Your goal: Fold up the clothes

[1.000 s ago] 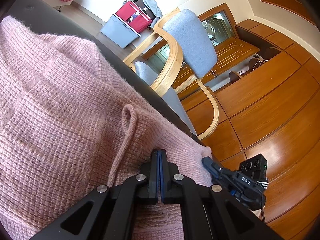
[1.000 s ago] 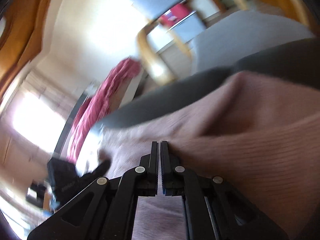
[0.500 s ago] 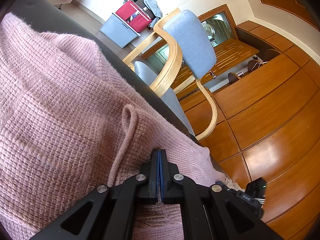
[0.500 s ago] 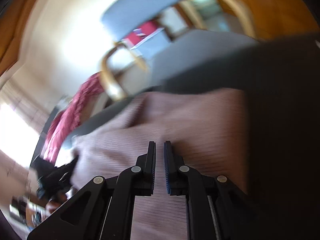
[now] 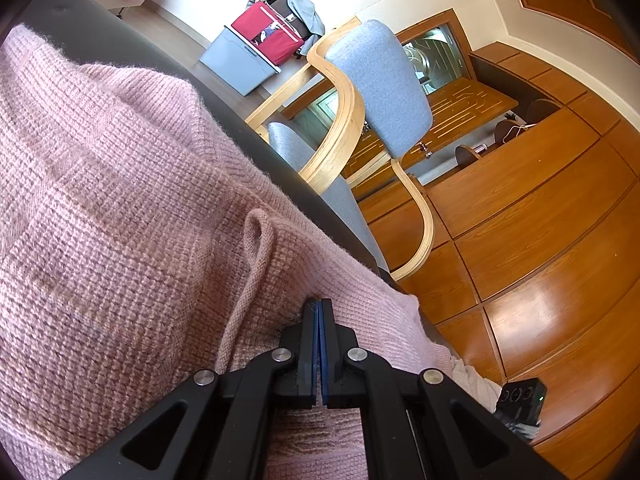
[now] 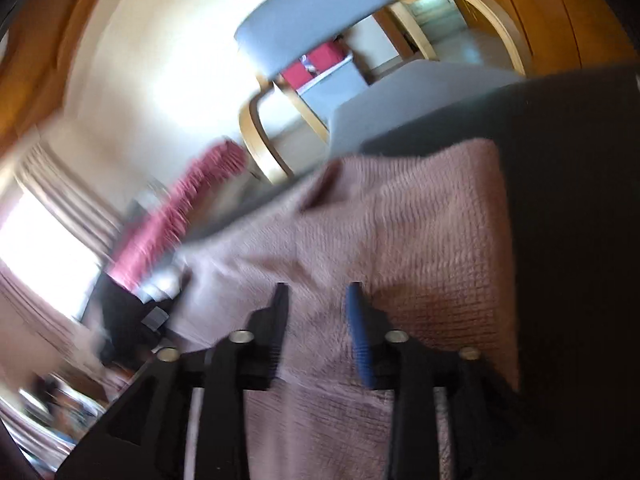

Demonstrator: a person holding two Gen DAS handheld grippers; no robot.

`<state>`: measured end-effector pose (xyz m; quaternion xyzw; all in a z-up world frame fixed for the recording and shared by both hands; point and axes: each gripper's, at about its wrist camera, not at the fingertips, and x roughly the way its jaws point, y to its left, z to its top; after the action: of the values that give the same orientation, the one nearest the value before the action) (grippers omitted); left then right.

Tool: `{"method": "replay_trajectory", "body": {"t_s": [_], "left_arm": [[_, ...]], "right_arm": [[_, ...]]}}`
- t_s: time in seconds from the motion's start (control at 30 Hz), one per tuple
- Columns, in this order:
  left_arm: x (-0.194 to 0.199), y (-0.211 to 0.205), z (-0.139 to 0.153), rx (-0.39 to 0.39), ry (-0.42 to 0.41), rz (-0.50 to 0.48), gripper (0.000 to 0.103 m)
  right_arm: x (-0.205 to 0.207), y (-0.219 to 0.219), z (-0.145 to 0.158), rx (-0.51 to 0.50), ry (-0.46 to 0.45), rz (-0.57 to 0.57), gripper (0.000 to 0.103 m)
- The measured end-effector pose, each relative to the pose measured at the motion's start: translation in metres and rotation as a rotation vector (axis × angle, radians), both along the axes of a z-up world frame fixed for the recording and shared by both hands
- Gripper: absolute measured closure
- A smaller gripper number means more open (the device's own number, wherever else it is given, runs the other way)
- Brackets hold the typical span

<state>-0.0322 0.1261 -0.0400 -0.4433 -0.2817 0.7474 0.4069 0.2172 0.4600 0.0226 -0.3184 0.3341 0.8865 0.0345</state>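
Pink knit sweater (image 5: pixel 120 208) lies on a dark grey surface (image 5: pixel 100 40), ahead of and under both sets of fingers. Left gripper (image 5: pixel 319 308) is clamped together at a fold. Right gripper (image 6: pixel 316 300) is opening, nothing pinched. Only the left view shows the wood cabinets (image 5: pixel 540 208) beyond the grey chair (image 5: pixel 376 84).

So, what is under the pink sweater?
The pink sweater lies on a dark grey padded surface, which shows bare along its far edge and to one side in the right wrist view. What lies beneath the sweater's middle is covered.
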Motion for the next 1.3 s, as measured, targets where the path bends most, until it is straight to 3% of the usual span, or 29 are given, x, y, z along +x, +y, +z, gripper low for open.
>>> {"method": "replay_trajectory", "body": {"t_s": [0.07,0.13,0.23,0.33,0.43,0.47,0.63,0.67,0.7,0.8,0.87,1.0,1.2,1.3], "left_arm": [[0.000,0.001,0.000,0.001,0.000,0.000,0.102],[0.000,0.001,0.000,0.002,-0.001,0.000,0.102],[0.001,0.001,0.001,0.006,-0.003,0.002,0.102],[0.002,-0.001,0.004,0.004,-0.007,0.007,0.102],[0.007,-0.004,0.014,-0.029,-0.013,-0.001,0.096],[0.012,-0.008,0.020,-0.049,0.004,-0.006,0.090],[0.024,-0.047,0.046,-0.217,0.138,0.041,0.089],[0.022,-0.058,0.045,-0.272,0.152,0.073,0.089],[0.018,-0.071,0.040,-0.279,0.132,0.095,0.089],[0.006,-0.111,0.020,-0.245,0.044,0.147,0.094],[0.002,-0.139,0.011,-0.137,-0.049,0.194,0.093],[0.013,-0.168,0.009,-0.086,-0.087,0.222,0.091],[0.063,-0.185,0.021,-0.267,0.028,0.143,0.088],[0.087,-0.196,0.026,-0.310,0.070,0.090,0.088]], "right_arm": [[0.007,0.007,-0.004,0.011,-0.011,-0.053,0.074],[0.011,0.017,-0.011,-0.032,-0.010,-0.136,0.103],[0.021,0.031,-0.023,-0.154,0.039,-0.170,0.103],[0.019,0.026,-0.022,-0.120,0.025,-0.166,0.103],[0.017,0.025,-0.023,-0.112,0.023,-0.162,0.103],[0.019,0.026,-0.023,-0.120,0.027,-0.162,0.103],[0.018,0.033,-0.022,-0.126,0.029,-0.162,0.103],[0.018,0.033,-0.022,-0.125,0.028,-0.162,0.103],[0.018,0.033,-0.022,-0.124,0.028,-0.162,0.103],[0.019,0.033,-0.021,-0.122,0.027,-0.162,0.103],[0.019,0.033,-0.021,-0.121,0.026,-0.162,0.103],[0.019,0.032,-0.021,-0.117,0.024,-0.163,0.103],[0.020,0.031,-0.019,-0.111,0.023,-0.167,0.103],[0.023,0.020,-0.007,-0.037,-0.004,-0.150,0.098]]}}
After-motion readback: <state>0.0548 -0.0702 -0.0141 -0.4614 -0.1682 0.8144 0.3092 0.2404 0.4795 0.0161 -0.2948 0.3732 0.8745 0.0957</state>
